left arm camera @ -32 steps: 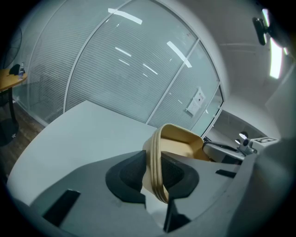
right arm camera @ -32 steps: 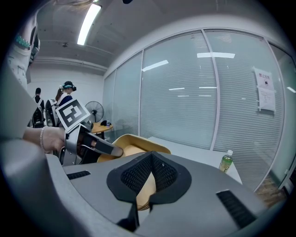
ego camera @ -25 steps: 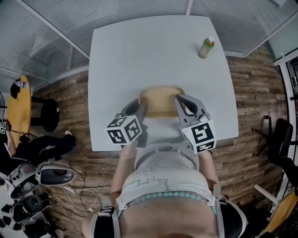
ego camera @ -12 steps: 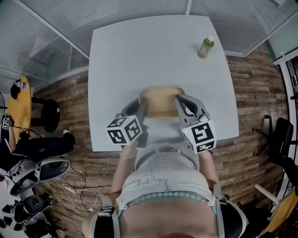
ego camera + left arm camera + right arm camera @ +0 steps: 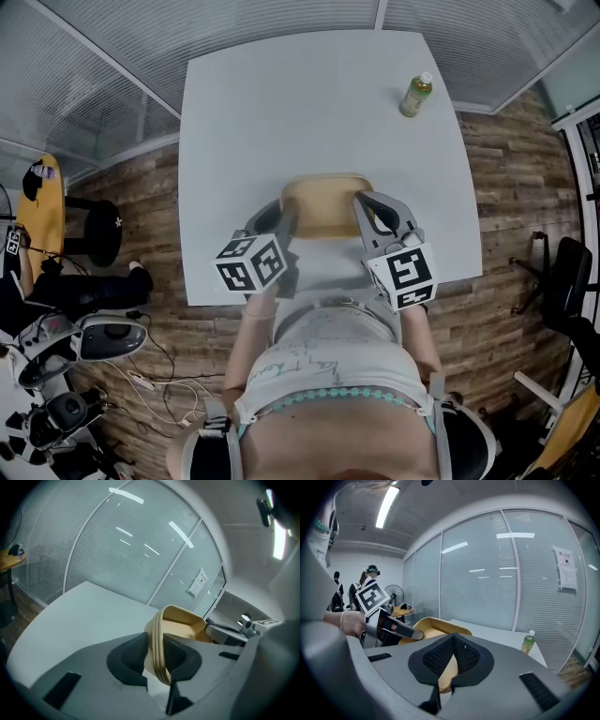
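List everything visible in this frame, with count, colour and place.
tray: one, tan, at the table's near edge, between both grippers
table: one, white, centre
bottle: one, green with a white cap, table's far right corner
side table: one, yellow, far left
stool: one, black, beside the side table
fan: one, dark, in the background by the side table
glass wall: with blinds, behind the table
notice: one, white, on the glass wall
floor: brown wood planks
left gripper: grey, jaws shut on the tray's left rim
right gripper: grey, jaws shut on the tray's right rim
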A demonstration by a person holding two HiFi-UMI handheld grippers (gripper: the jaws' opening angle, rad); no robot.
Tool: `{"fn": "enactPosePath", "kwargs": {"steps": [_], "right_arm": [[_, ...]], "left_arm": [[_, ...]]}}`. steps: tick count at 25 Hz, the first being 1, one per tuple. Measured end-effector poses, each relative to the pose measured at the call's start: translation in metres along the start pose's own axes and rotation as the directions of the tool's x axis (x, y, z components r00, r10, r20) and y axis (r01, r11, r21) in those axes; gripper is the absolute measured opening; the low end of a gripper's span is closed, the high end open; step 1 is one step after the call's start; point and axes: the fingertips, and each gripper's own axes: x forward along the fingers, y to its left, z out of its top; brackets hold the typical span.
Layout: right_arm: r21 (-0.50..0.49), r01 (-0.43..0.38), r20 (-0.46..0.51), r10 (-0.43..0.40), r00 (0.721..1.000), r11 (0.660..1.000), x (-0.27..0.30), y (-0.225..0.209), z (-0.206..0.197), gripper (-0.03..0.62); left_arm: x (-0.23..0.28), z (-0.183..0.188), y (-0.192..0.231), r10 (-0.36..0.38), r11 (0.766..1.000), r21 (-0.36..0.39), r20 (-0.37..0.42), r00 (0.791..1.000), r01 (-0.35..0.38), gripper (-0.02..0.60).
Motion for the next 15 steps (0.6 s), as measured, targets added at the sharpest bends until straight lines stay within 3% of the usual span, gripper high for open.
{"fn": "enactPosePath", "kwargs": {"steps": [15], "right_arm": [[-0.005, -0.002, -0.012, 0.002, 1.000, 1.000, 0.0007, 0.0035, -0.0032, -0.001]], "left_arm": [[-0.0015, -0.0013, 0.0025, 0.005, 1.000, -0.002, 0.005, 1.000, -0.005, 0.054]]}}
